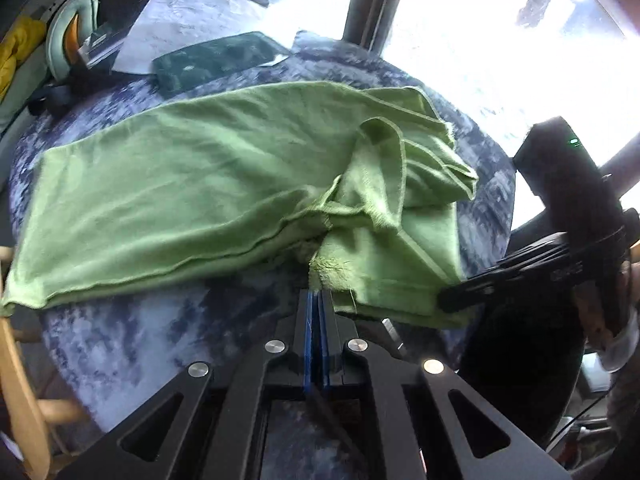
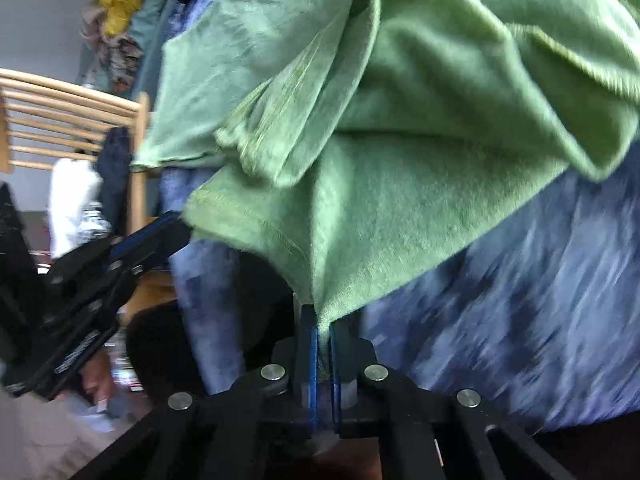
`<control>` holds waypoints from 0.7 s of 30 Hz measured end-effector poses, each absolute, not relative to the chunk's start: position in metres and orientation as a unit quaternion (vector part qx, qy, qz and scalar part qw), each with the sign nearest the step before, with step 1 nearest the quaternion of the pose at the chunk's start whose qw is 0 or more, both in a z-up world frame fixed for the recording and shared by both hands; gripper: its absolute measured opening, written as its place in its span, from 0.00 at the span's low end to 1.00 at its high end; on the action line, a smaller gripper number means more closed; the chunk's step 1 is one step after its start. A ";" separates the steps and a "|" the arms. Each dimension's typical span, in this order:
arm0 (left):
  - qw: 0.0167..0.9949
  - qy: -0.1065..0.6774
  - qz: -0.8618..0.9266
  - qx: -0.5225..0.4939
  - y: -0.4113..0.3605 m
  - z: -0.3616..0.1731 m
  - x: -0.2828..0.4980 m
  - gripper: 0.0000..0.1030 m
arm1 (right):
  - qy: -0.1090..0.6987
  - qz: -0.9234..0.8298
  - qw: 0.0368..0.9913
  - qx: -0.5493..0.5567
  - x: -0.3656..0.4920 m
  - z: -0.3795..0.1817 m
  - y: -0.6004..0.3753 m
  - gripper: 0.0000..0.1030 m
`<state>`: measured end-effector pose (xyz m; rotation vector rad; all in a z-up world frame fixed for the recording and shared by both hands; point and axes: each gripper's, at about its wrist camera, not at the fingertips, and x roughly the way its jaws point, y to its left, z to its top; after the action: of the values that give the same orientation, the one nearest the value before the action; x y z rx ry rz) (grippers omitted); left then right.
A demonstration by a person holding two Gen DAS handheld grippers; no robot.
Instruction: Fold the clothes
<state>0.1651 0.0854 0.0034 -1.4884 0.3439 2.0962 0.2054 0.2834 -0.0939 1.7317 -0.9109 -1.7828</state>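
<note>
A light green garment [image 1: 208,168] lies spread across a round table under a blue-and-white mottled cover [image 1: 132,340], its right end bunched into folds. In the left wrist view my left gripper [image 1: 319,296] is shut, with a fuzzy corner of the garment's near edge pinched at its tips. My right gripper [image 1: 446,300] comes in from the right and bites the same near edge further along. The right wrist view shows the right gripper [image 2: 324,322] shut on a fold of the green garment [image 2: 400,200], which pulls up into a peak. The left gripper [image 2: 178,222] holds the neighbouring corner.
A dark green flat item [image 1: 216,60] and pale sheets [image 1: 188,12] lie at the table's far side. A wooden chair [image 2: 72,120] stands by the table, with a yellow cloth [image 1: 20,52] and other clutter behind. A person's hand [image 1: 616,308] holds the right gripper.
</note>
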 end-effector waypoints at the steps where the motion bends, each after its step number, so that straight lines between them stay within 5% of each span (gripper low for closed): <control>1: 0.265 0.131 0.777 -0.556 0.081 0.003 0.165 0.03 | -0.335 -0.651 0.244 0.636 0.209 -0.093 0.282 0.04; 9: 0.242 0.154 0.756 -0.588 0.076 -0.029 0.163 0.03 | -0.296 -0.654 0.187 0.670 0.209 -0.112 0.270 0.08; 10: 0.240 0.156 0.757 -0.587 0.076 -0.029 0.163 0.03 | -0.295 -0.653 0.190 0.671 0.210 -0.110 0.268 0.12; 13: 0.221 0.165 0.760 -0.588 0.070 -0.023 0.158 0.03 | -0.274 -0.661 0.197 0.670 0.214 -0.098 0.265 0.46; 17: 0.235 0.150 0.759 -0.589 0.059 -0.005 0.154 0.04 | -0.254 -0.677 0.199 0.661 0.222 -0.077 0.276 0.48; 19: 0.266 0.106 0.750 -0.595 0.061 0.004 0.151 0.08 | -0.271 -0.683 0.198 0.649 0.221 -0.068 0.289 0.48; 21: 0.301 0.056 0.736 -0.603 0.069 0.007 0.144 0.30 | -0.285 -0.693 0.190 0.634 0.219 -0.062 0.301 0.48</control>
<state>0.1442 0.0693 0.0073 -1.6005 0.1475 1.9531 0.2191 0.3012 -0.0621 1.7823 -0.8001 -1.9480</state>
